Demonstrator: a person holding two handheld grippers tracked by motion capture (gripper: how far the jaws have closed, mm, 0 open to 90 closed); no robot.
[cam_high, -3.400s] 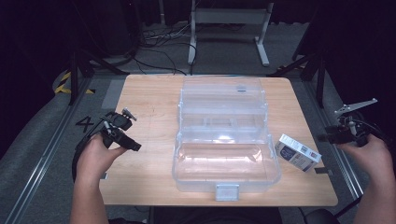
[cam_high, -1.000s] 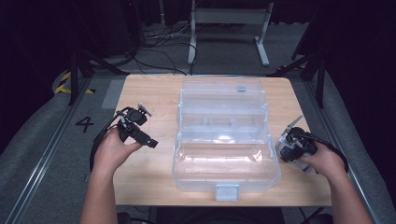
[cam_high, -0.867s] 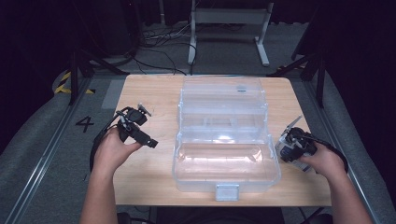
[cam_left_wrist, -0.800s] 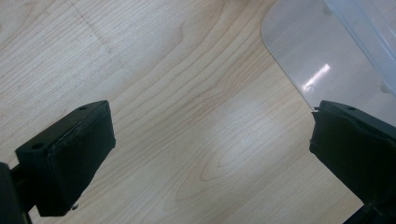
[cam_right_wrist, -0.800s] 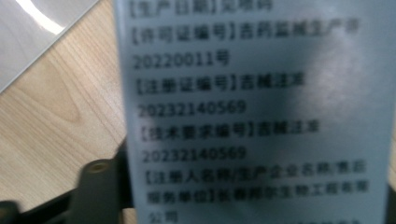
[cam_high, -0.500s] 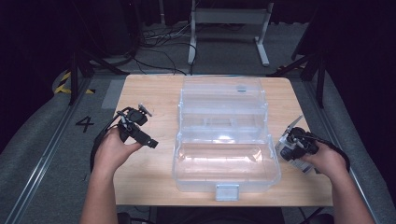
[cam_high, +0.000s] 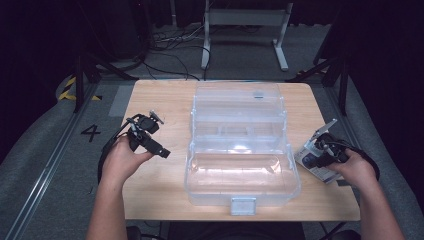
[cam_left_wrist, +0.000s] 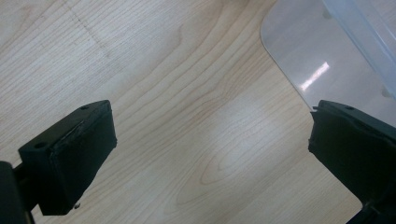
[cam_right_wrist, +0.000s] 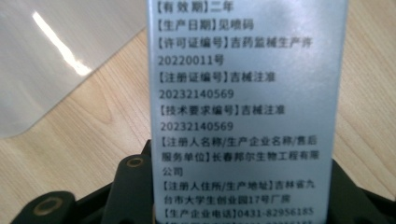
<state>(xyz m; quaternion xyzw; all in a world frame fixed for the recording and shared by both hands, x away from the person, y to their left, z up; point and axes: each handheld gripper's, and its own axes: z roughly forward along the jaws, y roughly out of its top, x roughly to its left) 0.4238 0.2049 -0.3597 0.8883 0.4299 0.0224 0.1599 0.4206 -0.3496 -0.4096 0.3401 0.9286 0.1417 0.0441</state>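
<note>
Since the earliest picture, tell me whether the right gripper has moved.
Yes. The right gripper came inward from the table's right edge and closed on the small box.

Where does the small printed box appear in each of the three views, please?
High view: small printed box at the table's right edge, in the right tongs.
Left gripper view: not there.
Right gripper view: upright, centre, between the jaws.
Shared landmark: clear plastic case.

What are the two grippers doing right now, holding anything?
Left gripper: jaws open, nothing between them, over the bare wooden table.
Right gripper: jaws just closed on the small white printed cardboard box.
</note>
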